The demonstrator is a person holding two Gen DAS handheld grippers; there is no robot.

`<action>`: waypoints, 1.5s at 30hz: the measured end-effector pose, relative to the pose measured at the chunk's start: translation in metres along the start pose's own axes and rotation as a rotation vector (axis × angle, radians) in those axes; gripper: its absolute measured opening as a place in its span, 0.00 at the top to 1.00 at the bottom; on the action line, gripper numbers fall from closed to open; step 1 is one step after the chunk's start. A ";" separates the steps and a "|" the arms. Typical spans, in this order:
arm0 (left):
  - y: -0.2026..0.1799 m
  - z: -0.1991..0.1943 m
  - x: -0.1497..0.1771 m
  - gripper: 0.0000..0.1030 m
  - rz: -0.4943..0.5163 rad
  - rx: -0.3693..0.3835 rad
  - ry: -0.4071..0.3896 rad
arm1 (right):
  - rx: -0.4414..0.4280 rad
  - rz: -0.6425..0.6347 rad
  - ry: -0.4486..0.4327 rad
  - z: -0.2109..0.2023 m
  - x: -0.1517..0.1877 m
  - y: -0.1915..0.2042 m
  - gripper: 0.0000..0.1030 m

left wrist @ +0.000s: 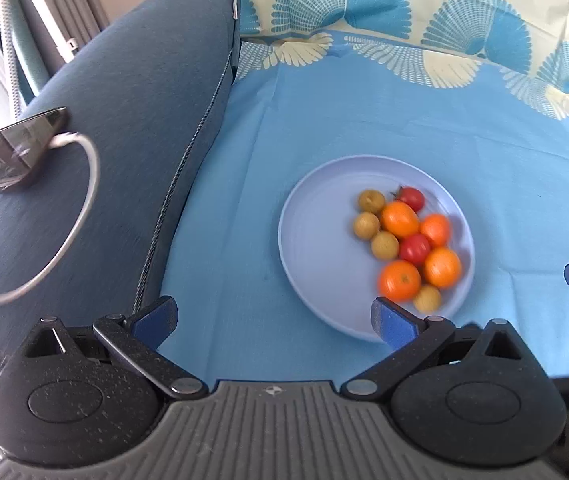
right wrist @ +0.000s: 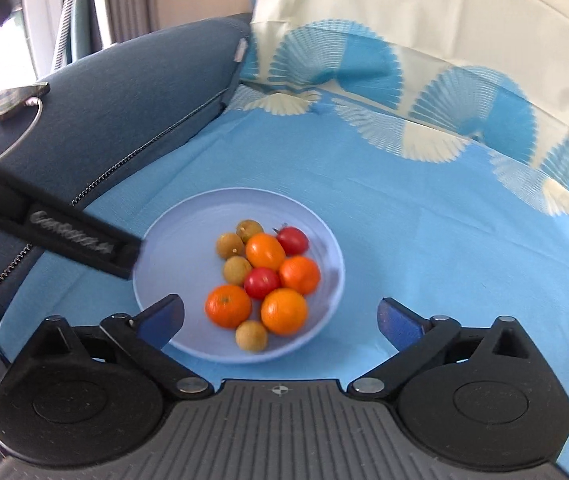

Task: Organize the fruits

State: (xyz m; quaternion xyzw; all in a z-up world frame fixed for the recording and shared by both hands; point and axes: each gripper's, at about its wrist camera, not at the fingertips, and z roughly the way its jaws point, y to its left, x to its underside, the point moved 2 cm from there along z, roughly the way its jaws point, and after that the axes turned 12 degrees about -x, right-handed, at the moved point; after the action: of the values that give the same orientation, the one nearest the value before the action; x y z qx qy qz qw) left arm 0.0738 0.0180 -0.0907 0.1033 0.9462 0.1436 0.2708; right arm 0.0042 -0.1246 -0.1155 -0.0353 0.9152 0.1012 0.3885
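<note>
A light blue plate (right wrist: 164,232) sits on a blue cloth (right wrist: 424,248) near the cloth's left edge, right by a dark blue cushion (left wrist: 124,120), w/ a pile of fruit on it: 4 oranges (right wrist: 283,311), 2 red tomatoes (right wrist: 261,283) & 4 little brown round fruits (right wrist: 251,335), all bunched up & touching. The left gripper (left wrist: 274,318) has its fingers wide apart w/ nothing in them, its right finger over the plate's near rim. The right gripper (right wrist: 280,316) is wide too & holds nothing, w/ the plate's near side between its fingers. A phone (left wrist: 8,152) w/ a cord lies on the cushion.
</note>
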 end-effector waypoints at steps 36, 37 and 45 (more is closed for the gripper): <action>0.015 -0.108 0.065 0.00 -0.022 0.006 -0.130 | 0.088 0.028 -0.188 -0.124 0.047 0.042 0.01; 0.015 -0.108 0.065 0.00 -0.022 0.006 -0.131 | 0.089 0.028 -0.189 -0.124 0.047 0.042 0.01; 0.014 -0.107 0.064 0.00 -0.017 0.003 -0.129 | 0.093 0.031 -0.188 -0.125 0.046 0.042 0.01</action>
State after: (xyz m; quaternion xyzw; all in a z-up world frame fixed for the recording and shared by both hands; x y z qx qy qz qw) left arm -0.0364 0.0260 -0.0297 0.1049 0.9279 0.1328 0.3322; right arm -0.1219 -0.1098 -0.0571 0.0063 0.8789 0.0675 0.4721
